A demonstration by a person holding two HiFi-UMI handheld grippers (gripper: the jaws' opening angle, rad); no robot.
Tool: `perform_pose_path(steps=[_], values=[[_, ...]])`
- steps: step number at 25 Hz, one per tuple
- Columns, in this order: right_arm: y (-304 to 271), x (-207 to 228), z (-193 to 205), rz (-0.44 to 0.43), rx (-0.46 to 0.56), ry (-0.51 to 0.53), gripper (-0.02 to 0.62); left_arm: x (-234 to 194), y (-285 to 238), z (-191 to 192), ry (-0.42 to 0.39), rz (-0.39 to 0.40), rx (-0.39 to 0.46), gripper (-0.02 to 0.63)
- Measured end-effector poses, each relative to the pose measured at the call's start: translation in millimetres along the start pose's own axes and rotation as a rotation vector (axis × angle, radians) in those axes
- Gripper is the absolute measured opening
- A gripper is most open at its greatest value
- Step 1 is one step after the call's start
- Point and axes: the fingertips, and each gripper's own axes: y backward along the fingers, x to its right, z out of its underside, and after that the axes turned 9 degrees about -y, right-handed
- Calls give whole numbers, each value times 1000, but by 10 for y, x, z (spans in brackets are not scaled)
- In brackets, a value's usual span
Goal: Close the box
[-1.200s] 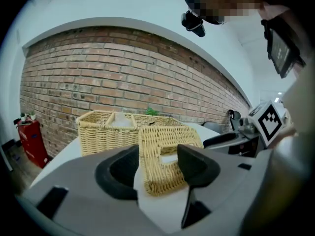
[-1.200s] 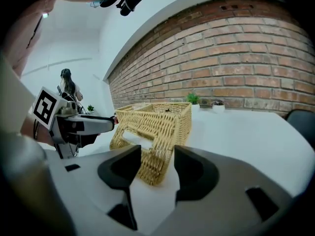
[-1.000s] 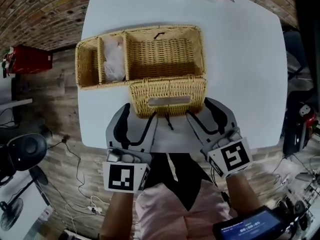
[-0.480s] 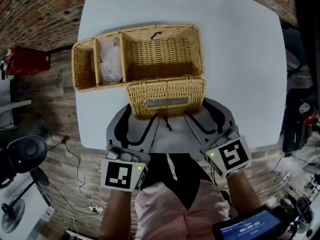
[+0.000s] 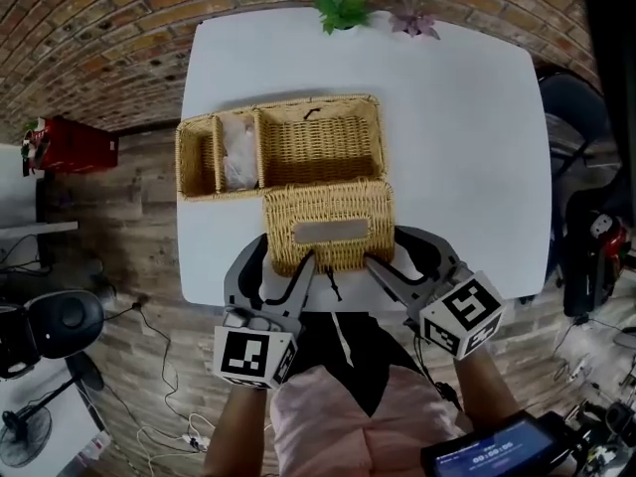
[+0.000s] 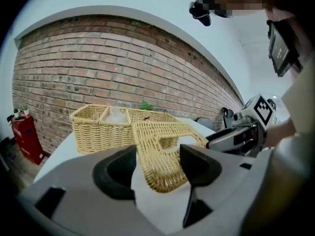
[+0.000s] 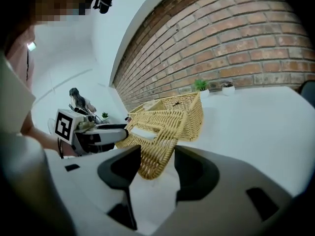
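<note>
Wicker is what the open storage box (image 5: pixel 318 147) is woven from; it is set on the white bench (image 5: pixel 467 137), toward the left half, and three compartments are seen from above; a pale crumpled item (image 5: pixel 239 157) is kept in the middle compartment. The lid (image 5: pixel 328 229) is folded out toward the person and laid in front of the largest compartment, its near edge close to the bench's near edge. The left hand-held gripper (image 5: pixel 281 271) is released; its jaws are spread around the lid's near left corner, and no pad is seen pressing on it; the right hand-held gripper (image 5: pixel 402 264) is likewise released, its jaws spread around the near right corner. Two small potted plants (image 5: pixel 343 10) are placed at the bench's far edge, before a brick wall (image 6: pixel 98 73).
</note>
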Motion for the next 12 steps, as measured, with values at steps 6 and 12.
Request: perform_pose_path(steps=[6, 12], values=[[123, -114, -77, -74, 1, -137, 221, -7, 227, -251, -53, -12, 38, 284], [188, -160, -244, -129, 10, -268, 225, -198, 542, -620, -173, -73, 100, 282]])
